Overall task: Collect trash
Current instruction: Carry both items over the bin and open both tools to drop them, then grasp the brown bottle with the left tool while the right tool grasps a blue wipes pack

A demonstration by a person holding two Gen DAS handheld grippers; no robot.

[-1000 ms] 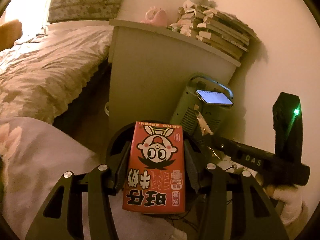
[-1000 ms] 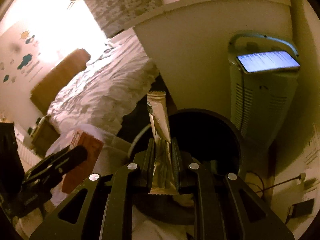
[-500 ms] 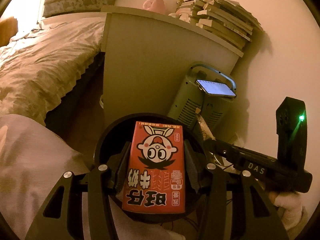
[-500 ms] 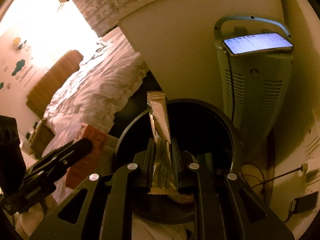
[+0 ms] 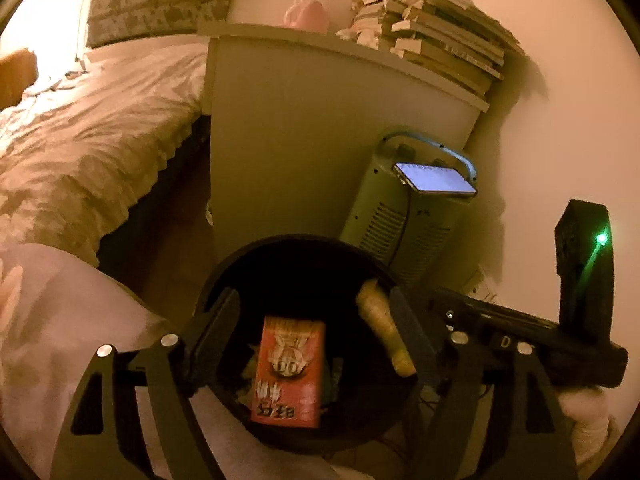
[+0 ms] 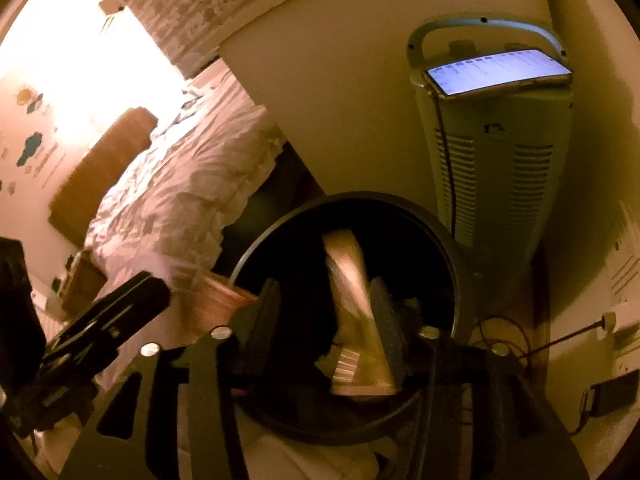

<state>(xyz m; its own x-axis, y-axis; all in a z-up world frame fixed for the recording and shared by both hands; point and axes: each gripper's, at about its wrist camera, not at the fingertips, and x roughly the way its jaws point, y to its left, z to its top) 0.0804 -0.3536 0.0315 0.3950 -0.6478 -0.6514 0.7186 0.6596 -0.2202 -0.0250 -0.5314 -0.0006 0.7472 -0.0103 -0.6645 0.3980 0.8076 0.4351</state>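
Note:
A round black bin (image 5: 280, 240) stands on the floor right below both grippers. My left gripper (image 5: 314, 304) hangs over its mouth, jaws opening wide and touching nothing. The red milk carton (image 5: 290, 368) is loose, down inside the bin. My right gripper (image 6: 326, 292) is over the same bin (image 6: 360, 196), jaws opening. A shiny snack wrapper (image 6: 352, 280) sits blurred between them, free of the left pad and close to the right one. From the left wrist the wrapper (image 5: 380, 320) shows tilted at the bin's right side. The carton (image 6: 216, 304) is a red blur at the bin's left.
A white cabinet (image 5: 320, 140) rises just behind the bin, with stacked books (image 5: 440, 48) on top. A pale green heater (image 6: 500, 180) with a lit phone (image 6: 496, 70) on it stands to the right. A bed (image 5: 92, 128) lies left; cables and a plug (image 6: 600, 324) lie on the floor.
Both grippers have opened. The red carton has left the left jaws and dropped into the bin. The wrapper has come loose from the right jaws and is sliding down.

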